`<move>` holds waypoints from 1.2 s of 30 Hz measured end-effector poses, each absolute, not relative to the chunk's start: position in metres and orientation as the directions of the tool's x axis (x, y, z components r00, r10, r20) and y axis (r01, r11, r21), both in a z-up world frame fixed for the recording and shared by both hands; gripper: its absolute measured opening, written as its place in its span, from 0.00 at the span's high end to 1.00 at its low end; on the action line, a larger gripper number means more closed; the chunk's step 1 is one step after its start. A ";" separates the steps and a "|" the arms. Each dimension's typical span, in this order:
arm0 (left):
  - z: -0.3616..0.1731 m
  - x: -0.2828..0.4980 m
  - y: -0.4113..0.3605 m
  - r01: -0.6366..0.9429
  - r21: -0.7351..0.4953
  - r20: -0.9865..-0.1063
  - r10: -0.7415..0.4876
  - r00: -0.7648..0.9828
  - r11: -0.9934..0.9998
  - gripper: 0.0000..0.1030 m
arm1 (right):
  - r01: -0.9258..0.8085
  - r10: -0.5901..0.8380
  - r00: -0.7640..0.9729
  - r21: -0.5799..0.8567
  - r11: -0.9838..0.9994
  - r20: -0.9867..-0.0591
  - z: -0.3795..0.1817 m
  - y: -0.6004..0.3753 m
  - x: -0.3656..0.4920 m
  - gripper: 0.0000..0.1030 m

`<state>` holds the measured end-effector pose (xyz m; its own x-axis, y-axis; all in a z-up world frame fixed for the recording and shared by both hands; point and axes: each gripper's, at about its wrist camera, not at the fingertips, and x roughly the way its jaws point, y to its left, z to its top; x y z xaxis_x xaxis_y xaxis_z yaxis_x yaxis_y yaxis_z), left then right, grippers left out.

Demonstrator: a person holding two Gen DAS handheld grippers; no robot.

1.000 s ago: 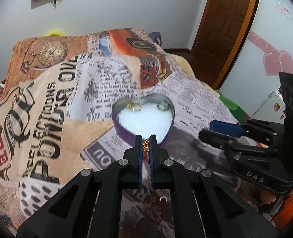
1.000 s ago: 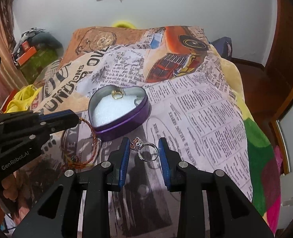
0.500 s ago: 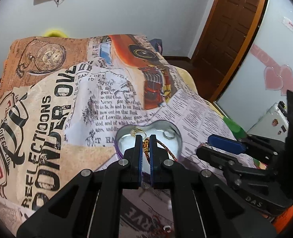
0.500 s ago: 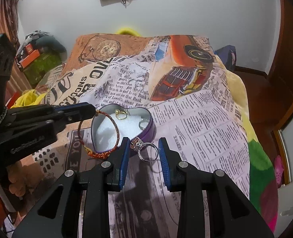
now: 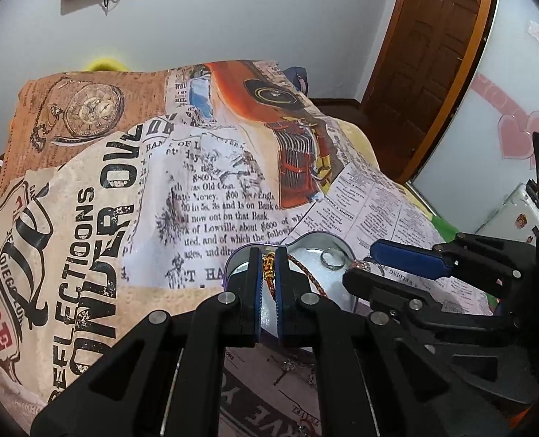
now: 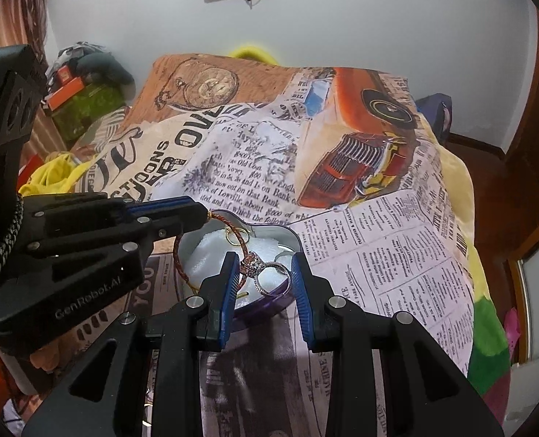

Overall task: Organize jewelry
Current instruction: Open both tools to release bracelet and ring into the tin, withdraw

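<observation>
A purple heart-shaped tin (image 6: 269, 302) with white lining lies on the printed bedspread; it also shows in the left wrist view (image 5: 316, 237). My left gripper (image 5: 268, 273) is shut on a red-gold braided bracelet (image 5: 307, 273) and holds it over the tin; the bracelet (image 6: 182, 269) hangs from its tips in the right wrist view. My right gripper (image 6: 265, 273) is shut on a silver stone-set ring (image 6: 265, 273) just above the tin's near edge. A gold ring (image 6: 236, 236) and a silver ring (image 5: 332, 258) lie inside the tin.
The bedspread (image 5: 123, 218) covers the whole bed. Small loose jewelry pieces (image 5: 287, 366) lie on it near my left gripper. A wooden door (image 5: 426, 54) stands to the right. Clutter and a green box (image 6: 83, 109) sit left of the bed.
Both grippers moved forward over the tin. The left lifted the bracelet off the bedspread and now holds it above the tin; the right brought the ring over the tin's near edge.
</observation>
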<state>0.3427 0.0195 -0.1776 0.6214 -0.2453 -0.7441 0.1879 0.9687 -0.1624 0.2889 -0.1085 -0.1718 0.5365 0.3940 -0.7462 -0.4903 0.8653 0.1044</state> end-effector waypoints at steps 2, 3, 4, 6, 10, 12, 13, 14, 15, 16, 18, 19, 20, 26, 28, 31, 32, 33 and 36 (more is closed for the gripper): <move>-0.179 0.343 0.020 0.185 -0.168 -0.748 -0.247 0.616 0.968 0.96 | -0.494 0.392 0.533 0.101 0.863 -0.750 -0.173 -0.107 0.289 0.74; -0.179 0.343 0.021 0.183 -0.171 -0.749 -0.249 0.615 0.968 0.96 | -0.497 0.391 0.530 0.098 0.862 -0.752 -0.173 -0.106 0.289 0.74; -0.179 0.343 0.021 0.182 -0.173 -0.749 -0.249 0.614 0.968 0.96 | -0.499 0.390 0.527 0.097 0.861 -0.755 -0.174 -0.106 0.290 0.74; -0.178 0.343 0.021 0.182 -0.172 -0.752 -0.248 0.611 0.968 0.96 | -0.503 0.386 0.520 0.092 0.860 -0.762 -0.175 -0.104 0.290 0.74; -0.175 0.341 0.021 0.190 -0.161 -0.754 -0.245 0.610 0.969 0.96 | -0.515 0.389 0.517 0.086 0.853 -0.763 -0.173 -0.101 0.288 0.74; -0.172 0.338 0.022 0.192 -0.152 -0.753 -0.239 0.613 0.970 0.96 | -0.519 0.385 0.519 0.076 0.851 -0.763 -0.172 -0.099 0.286 0.74; -0.171 0.337 0.022 0.192 -0.152 -0.753 -0.240 0.612 0.969 0.96 | -0.522 0.384 0.519 0.072 0.850 -0.764 -0.171 -0.098 0.285 0.74; -0.170 0.335 0.023 0.193 -0.153 -0.753 -0.241 0.612 0.969 0.96 | -0.524 0.384 0.519 0.071 0.849 -0.763 -0.170 -0.097 0.285 0.74; -0.168 0.333 0.024 0.193 -0.156 -0.752 -0.243 0.612 0.969 0.96 | -0.526 0.385 0.519 0.070 0.848 -0.763 -0.169 -0.097 0.284 0.74; -0.167 0.332 0.025 0.192 -0.158 -0.752 -0.244 0.613 0.969 0.96 | -0.527 0.385 0.520 0.068 0.847 -0.763 -0.168 -0.096 0.283 0.73; -0.164 0.329 0.028 0.186 -0.161 -0.749 -0.243 0.616 0.969 0.96 | -0.527 0.380 0.526 0.059 0.848 -0.761 -0.165 -0.095 0.281 0.69; -0.161 0.326 0.030 0.183 -0.161 -0.747 -0.241 0.619 0.970 0.96 | -0.525 0.375 0.532 0.052 0.850 -0.759 -0.164 -0.095 0.280 0.68; -0.159 0.325 0.031 0.181 -0.161 -0.745 -0.239 0.623 0.970 0.96 | -0.524 0.372 0.534 0.049 0.851 -0.759 -0.162 -0.095 0.279 0.67; -0.139 0.308 0.036 0.169 -0.146 -0.724 -0.222 0.653 0.975 0.96 | -0.515 0.372 0.542 0.052 0.856 -0.754 -0.151 -0.099 0.269 0.64; -0.132 0.300 0.037 0.166 -0.140 -0.719 -0.216 0.660 0.976 0.95 | -0.510 0.370 0.552 0.049 0.859 -0.747 -0.146 -0.101 0.263 0.61; -0.126 0.289 0.038 0.166 -0.131 -0.716 -0.209 0.666 0.977 0.93 | -0.505 0.369 0.565 0.044 0.862 -0.738 -0.138 -0.104 0.254 0.55; -0.124 0.284 0.038 0.167 -0.126 -0.716 -0.206 0.667 0.978 0.93 | -0.503 0.367 0.571 0.040 0.863 -0.735 -0.135 -0.106 0.251 0.55; -0.122 0.280 0.038 0.168 -0.122 -0.716 -0.204 0.668 0.978 0.93 | -0.502 0.365 0.576 0.036 0.864 -0.731 -0.132 -0.107 0.247 0.55; -0.116 0.266 0.036 0.171 -0.115 -0.714 -0.201 0.671 0.979 0.93 | -0.500 0.367 0.588 0.033 0.866 -0.721 -0.124 -0.110 0.237 0.55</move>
<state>0.2663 0.0360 -0.1160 0.6710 -0.2009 -0.7137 0.1709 0.9786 -0.1148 0.2367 -0.1100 -0.1240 0.5877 0.3668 -0.7212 -0.4996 0.8656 0.0332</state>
